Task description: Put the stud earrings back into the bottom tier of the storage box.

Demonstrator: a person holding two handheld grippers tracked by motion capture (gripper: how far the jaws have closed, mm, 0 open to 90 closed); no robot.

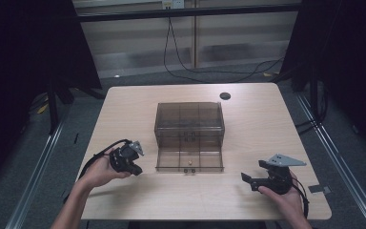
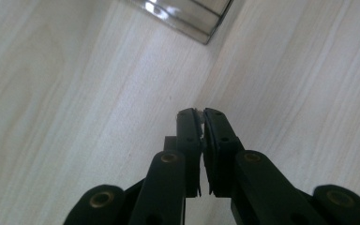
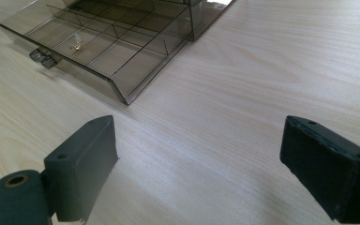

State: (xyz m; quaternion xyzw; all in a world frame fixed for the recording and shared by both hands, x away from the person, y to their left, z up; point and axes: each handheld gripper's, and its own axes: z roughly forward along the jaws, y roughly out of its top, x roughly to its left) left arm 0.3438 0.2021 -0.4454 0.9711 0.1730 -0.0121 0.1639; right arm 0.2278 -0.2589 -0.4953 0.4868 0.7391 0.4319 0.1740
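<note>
Left gripper (image 1: 134,168): on the pale wooden table (image 1: 248,200), jaws closed together, gripping nothing visible.
Drawer box: smoky clear plastic drawer box (image 1: 189,121) at table centre, lower tray (image 1: 189,160) pulled out, small pale piece (image 1: 189,163) inside.
Right gripper (image 1: 249,181): jaws spread wide, empty.

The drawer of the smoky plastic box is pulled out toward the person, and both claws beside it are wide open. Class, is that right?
Not quite. The drawer of the box is pulled out, but only the right claw is wide open. The left gripper view shows the left claw shut, with a thin pale sliver between its tips.
</note>
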